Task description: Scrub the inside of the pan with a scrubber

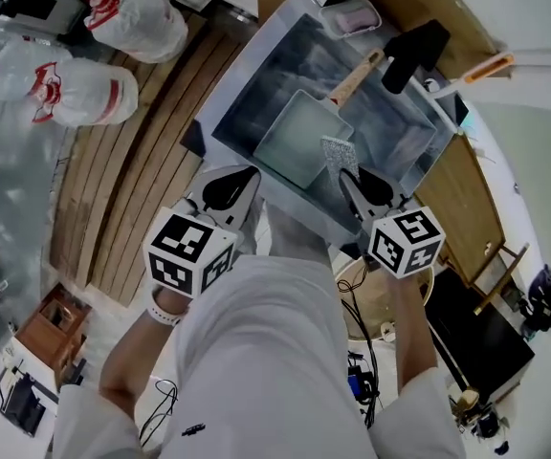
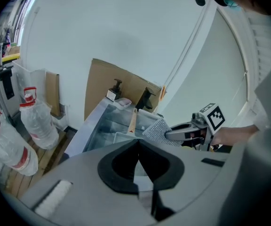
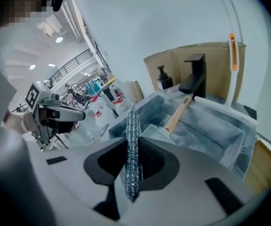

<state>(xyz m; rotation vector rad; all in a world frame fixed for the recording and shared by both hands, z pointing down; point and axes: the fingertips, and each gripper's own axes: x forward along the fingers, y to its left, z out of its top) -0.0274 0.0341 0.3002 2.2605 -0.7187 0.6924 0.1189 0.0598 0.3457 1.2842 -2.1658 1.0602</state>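
Stands at a sink [image 1: 256, 75] with a gripper in each hand, both held low at its near rim and level with each other. Pinches the scrubber [image 3: 132, 124] in the right gripper [image 3: 132, 149], with jaws clamped on its lower part and the glittery mesh pad rising edge-on above them. Holds that pad over the near right edge of the pan [image 1: 299, 142] as seen from the head view; cannot tell any touch between the two. Holds the left gripper [image 2: 139, 149] just to the left, with jaws pressed together on nothing and black pads meeting along one seam. Down in the sink: a pale square pan, lying flat on the bottom toward the near left, with a wooden handle [image 1: 354, 76] pointing away to a black tap [image 1: 414, 54] at the far rim. Behind the tap, against brown board [image 3: 173, 62]: a pink-topped dish [image 1: 350, 15] at the far corner and an orange-handled brush [image 1: 481, 70] off to the right. Left of the sink, on slatted wood [image 1: 142, 161]: clear bags [image 1: 127, 17] with red marks, lying well apart from both grippers.
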